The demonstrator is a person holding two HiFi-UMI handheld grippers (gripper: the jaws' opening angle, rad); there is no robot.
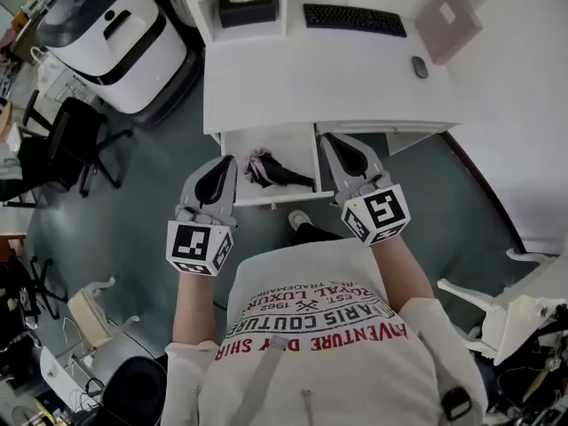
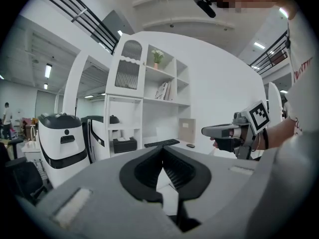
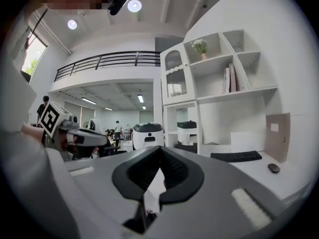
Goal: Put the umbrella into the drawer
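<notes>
Under the white desk (image 1: 337, 96) the drawer (image 1: 232, 153) stands pulled out. A folded dark umbrella with pinkish cloth (image 1: 273, 172) lies inside it. My left gripper (image 1: 228, 161) is held in the air over the drawer's left front corner, shut and empty. My right gripper (image 1: 327, 140) hovers over the drawer's right edge, also shut with nothing in it. In the left gripper view the jaws (image 2: 162, 151) meet at their tips, and the right gripper (image 2: 222, 131) shows off to the side. The right gripper view has its closed jaws (image 3: 159, 151) pointing level at the desk.
On the desk lie a black keyboard (image 1: 354, 19), a mouse (image 1: 420, 67) and a grey board (image 1: 448, 20). A dark tissue box (image 1: 248, 9) sits in a shelf cubby. A white machine (image 1: 111, 38) and a black chair (image 1: 67, 145) stand to the left, a white chair (image 1: 506, 309) to the right.
</notes>
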